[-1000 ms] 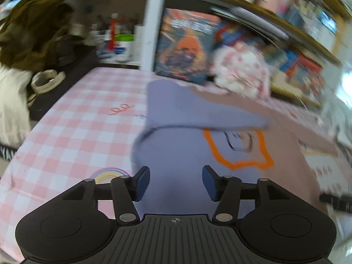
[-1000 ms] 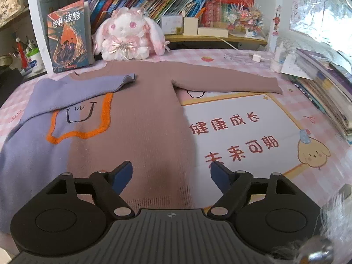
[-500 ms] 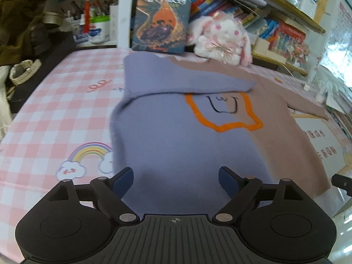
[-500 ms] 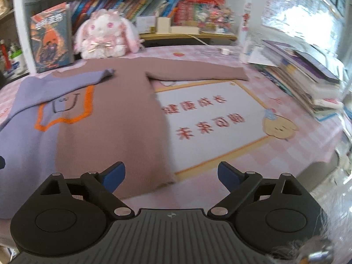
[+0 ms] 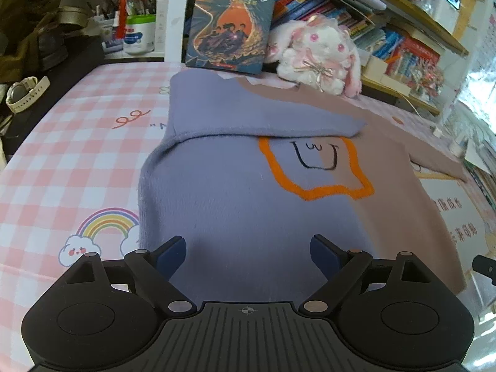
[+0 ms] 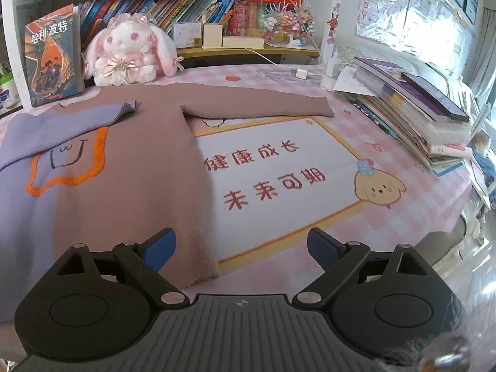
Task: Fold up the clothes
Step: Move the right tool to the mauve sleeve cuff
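A knitted sweater (image 5: 232, 192), lavender on one half and mauve on the other with an orange outline on the chest, lies flat on the pink checked tablecloth (image 5: 77, 155). Its lavender sleeve (image 5: 248, 114) is folded across the chest. The mauve sleeve (image 6: 257, 102) stretches out to the right. My left gripper (image 5: 248, 246) is open just above the lavender hem, with nothing between its fingers. My right gripper (image 6: 241, 238) is open over the sweater's (image 6: 133, 179) mauve lower corner and the printed mat (image 6: 279, 167), gripping nothing.
A plush rabbit (image 6: 124, 52) and an upright book (image 6: 52, 55) stand behind the collar. A stack of books (image 6: 412, 105) lies at the right edge. Shelves run along the back. A white jar (image 5: 138, 37) and a wristwatch (image 5: 24, 93) are at far left.
Both grippers' jaws have spread wider. The left view has swung and steadied, so more of the sweater and the right side of the table shows. The sweater lies as before.
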